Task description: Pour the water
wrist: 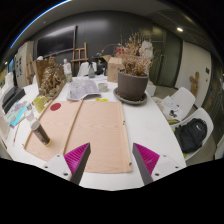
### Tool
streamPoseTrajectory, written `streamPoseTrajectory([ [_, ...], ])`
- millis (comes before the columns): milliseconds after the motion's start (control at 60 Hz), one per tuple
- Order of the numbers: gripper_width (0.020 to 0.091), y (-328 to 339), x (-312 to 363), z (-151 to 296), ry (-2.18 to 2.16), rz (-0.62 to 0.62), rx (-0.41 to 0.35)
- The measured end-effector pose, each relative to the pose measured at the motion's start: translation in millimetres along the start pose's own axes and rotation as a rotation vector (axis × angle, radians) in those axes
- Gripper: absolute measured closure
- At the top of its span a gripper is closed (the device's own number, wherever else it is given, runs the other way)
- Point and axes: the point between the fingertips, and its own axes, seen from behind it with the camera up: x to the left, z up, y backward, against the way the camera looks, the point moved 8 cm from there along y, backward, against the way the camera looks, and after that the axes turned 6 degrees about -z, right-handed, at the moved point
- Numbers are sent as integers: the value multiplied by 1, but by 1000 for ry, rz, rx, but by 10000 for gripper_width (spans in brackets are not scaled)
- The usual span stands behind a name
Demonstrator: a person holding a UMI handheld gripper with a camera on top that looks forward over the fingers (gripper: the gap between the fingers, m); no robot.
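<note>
My gripper (111, 162) hovers open above the near edge of a white table (155, 125), with nothing between its fingers. Its pink pads (76, 156) frame the near end of a tan placemat (100, 132). A second tan placemat (55, 125) lies to the left. On that left mat stands a dark bottle with a light cap (39, 133), ahead and to the left of the fingers. A potted plant (132, 83) with dry brownish stems sits in a dark pot on a saucer, beyond the fingers to the right.
A second dry plant (50, 78) stands at the far left. Crumpled grey paper (83, 88) and a small red disc (56, 105) lie past the mats. Chairs (193, 135) stand at the right of the table, and a dark screen (55, 43) hangs on the back wall.
</note>
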Motion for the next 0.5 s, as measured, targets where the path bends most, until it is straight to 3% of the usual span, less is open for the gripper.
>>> streamPoseTrajectory([
  [133, 244, 3, 28, -11, 15, 44, 19],
  [300, 242, 13, 113, -33, 35, 114, 21],
  [500, 241, 17, 215, -45, 54, 190, -70],
])
